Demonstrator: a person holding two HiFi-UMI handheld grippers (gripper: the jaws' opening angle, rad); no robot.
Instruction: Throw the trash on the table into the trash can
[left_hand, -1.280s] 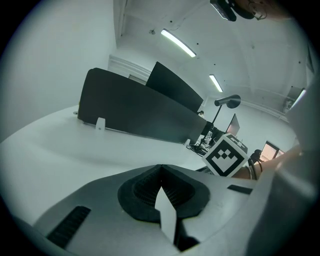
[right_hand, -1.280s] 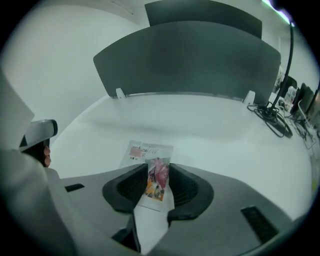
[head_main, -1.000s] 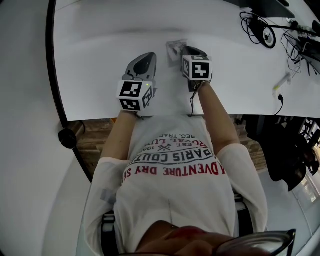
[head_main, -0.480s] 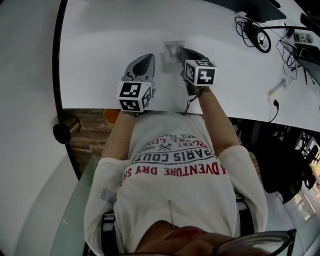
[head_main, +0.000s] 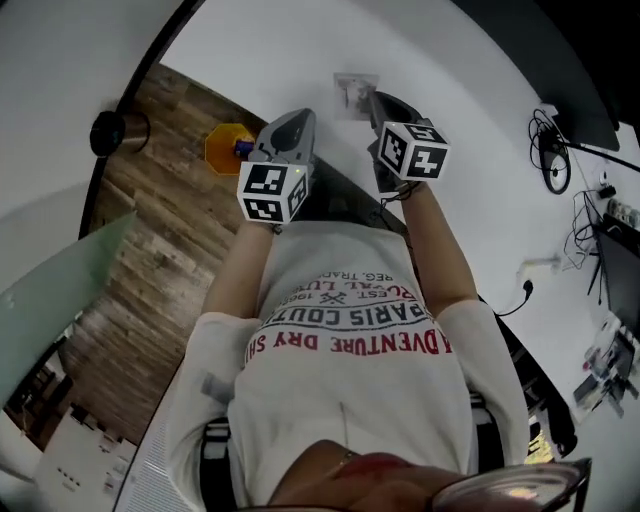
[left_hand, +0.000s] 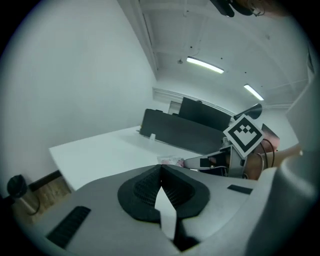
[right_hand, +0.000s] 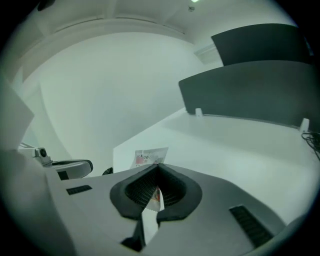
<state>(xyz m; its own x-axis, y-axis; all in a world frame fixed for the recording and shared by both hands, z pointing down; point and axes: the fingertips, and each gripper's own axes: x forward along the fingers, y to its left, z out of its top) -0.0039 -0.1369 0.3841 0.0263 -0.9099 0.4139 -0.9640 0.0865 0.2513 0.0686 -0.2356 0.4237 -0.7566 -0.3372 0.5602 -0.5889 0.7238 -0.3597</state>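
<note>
A small clear plastic wrapper (head_main: 352, 95) with red print is pinched in my right gripper (head_main: 372, 102), which is shut on it and held up off the white table (head_main: 300, 50). The right gripper view shows the wrapper (right_hand: 150, 156) sticking out past the closed tips (right_hand: 159, 165). My left gripper (head_main: 290, 125) is beside it on the left, shut with nothing between its pads (left_hand: 160, 167). From the left gripper view the wrapper (left_hand: 170, 160) and right gripper (left_hand: 200, 161) show at the right. An orange trash can (head_main: 228, 148) stands on the wood floor, just left of my left gripper.
A black cylinder (head_main: 110, 132) stands on the floor by the table's edge, also in the left gripper view (left_hand: 17, 187). Dark partitions (left_hand: 185, 132) line the table's far side. Cables and a power strip (head_main: 560, 170) lie on the table at the right.
Both grippers have lifted off the table, the right one carrying the wrapper. The head view has swung left, so the wood floor and orange trash can now show.
</note>
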